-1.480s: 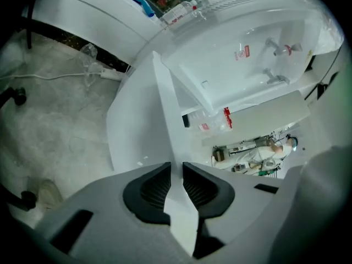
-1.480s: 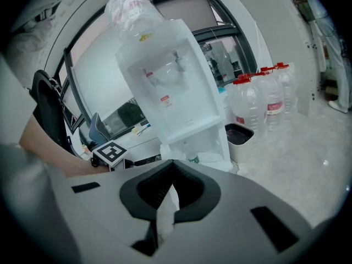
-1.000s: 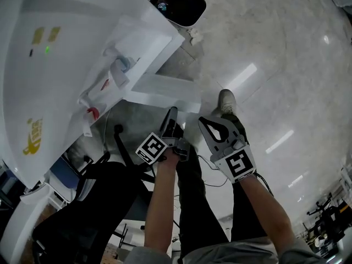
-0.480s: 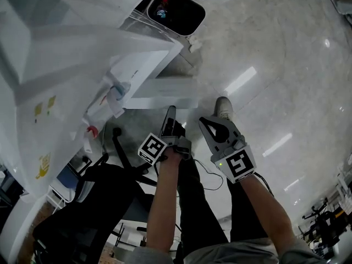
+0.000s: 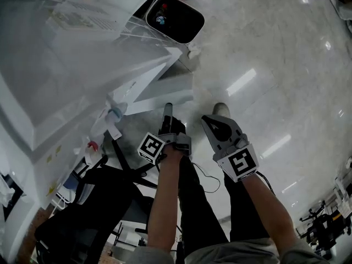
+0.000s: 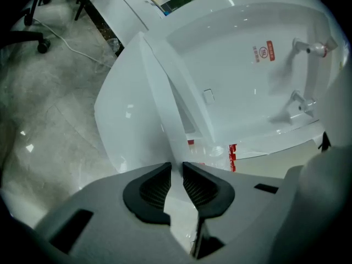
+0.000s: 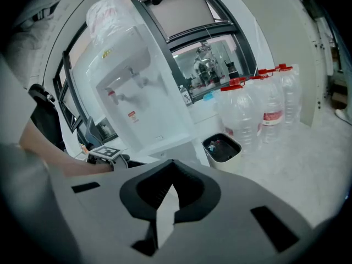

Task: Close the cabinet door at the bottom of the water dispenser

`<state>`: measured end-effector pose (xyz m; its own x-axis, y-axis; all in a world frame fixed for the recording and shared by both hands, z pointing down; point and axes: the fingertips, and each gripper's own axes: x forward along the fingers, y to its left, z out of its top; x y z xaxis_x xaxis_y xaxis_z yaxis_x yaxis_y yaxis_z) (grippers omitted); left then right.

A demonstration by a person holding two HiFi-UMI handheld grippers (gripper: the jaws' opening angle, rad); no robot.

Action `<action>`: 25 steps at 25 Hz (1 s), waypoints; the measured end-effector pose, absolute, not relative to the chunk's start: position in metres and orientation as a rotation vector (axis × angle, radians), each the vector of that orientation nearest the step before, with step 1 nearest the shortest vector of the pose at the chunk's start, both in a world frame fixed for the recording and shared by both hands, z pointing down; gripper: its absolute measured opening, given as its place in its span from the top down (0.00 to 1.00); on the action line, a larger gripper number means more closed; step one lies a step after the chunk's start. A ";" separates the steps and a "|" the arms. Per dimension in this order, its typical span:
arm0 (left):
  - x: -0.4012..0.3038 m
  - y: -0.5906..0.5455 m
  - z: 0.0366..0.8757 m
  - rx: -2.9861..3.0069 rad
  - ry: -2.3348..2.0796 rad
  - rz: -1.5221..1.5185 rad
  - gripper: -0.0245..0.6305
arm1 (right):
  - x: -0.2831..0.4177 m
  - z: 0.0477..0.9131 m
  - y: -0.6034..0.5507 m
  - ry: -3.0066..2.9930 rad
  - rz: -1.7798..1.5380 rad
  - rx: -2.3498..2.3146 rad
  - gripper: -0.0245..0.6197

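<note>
Cabinet door at the foot of the water dispenser is not shut yet. It stands swung out from the dispenser's lower front, with a dark gap behind its free edge and red-labelled items showing inside.

- **Dispenser:** the two taps are on its front face, above the cabinet. The task's door is low, next to the floor.
- **Left tongs:** they are right at the door, in front of the dispenser's base. The jaws are narrow, and the door's free edge runs straight into the slit between the pads, so it reads as a pinch on that edge. How firm the pinch is can't be judged.
- **Right tongs:** they are further out from the dispenser, beside the left ones and over the person's shoe. The tips are together with nothing between them, and they touch nothing, so they look idle.
- **Trash bin:** it sits on the floor just past the dispenser's far side, out of the door's swing.

**Step in hand:** the left tongs have the door edge and the swing-in is to be made.

**Next move, as a judgement:** carry the edge in an arc toward the dispenser's front, following the hinge rather than pushing straight. Let go before the pads get trapped in the closing gap. Then nudge the panel flush, possibly with the closed right tips.
</note>
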<state>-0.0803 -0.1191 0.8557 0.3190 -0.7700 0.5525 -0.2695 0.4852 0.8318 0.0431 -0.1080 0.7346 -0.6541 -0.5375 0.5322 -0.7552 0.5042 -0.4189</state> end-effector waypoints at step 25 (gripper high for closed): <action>-0.077 -0.172 0.859 1.660 -1.333 0.289 0.92 | 0.075 0.742 -0.129 -2.432 0.942 1.097 0.95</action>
